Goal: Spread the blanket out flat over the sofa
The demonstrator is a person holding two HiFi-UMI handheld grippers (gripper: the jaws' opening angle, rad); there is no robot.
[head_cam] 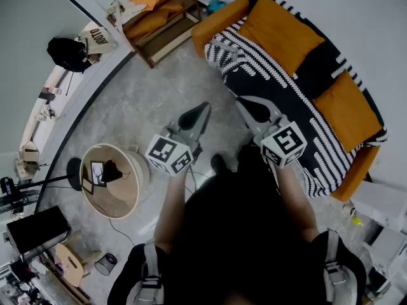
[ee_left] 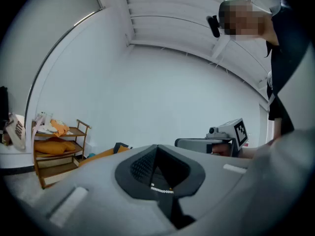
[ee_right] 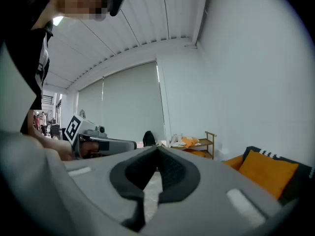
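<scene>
A grey floor (head_cam: 146, 100) fills a pale-walled room. At the far right stands an orange sofa (head_cam: 216, 24). A black blanket with white stripes (head_cam: 280, 91) lies spread over its seat and back, with two orange cushions (head_cam: 283, 30) resting on it. A wooden shelf rack (head_cam: 162, 18) stands to the left of the sofa, and a low round wooden desk (head_cam: 141, 170) sits at the near left.

The person holds the left tool (head_cam: 205, 107) and the right tool (head_cam: 241, 100) side by side above the floor, clear of the blanket. Both have their jaws closed together, gripping nothing.

The person's dark-clothed body hides the nearest floor. A small white dotted mark between the left tool's pads is too small to identify.
</scene>
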